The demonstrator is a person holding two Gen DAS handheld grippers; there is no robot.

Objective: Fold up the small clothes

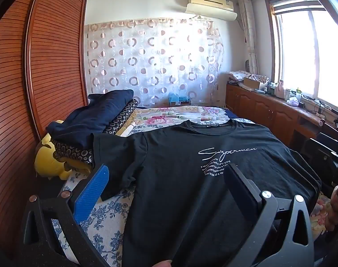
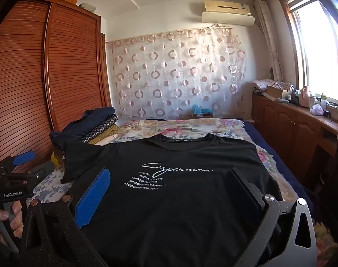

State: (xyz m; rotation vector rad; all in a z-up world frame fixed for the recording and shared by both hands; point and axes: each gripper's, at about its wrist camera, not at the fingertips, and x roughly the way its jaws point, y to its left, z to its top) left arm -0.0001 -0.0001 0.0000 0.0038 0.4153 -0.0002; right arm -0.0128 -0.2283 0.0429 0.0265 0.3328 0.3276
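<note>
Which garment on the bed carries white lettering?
The black T-shirt spread flat in front, front side up; the dark navy garment on the pile of folded clothes beside the wardrobe shows no print.

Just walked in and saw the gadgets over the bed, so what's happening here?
A person is holding a two-finger gripper in each hand above a black T-shirt spread flat, print up, on the bed. The left gripper and right gripper are both open and hold nothing. No fold is made yet. A pile of clothes sits by the wardrobe.
</note>
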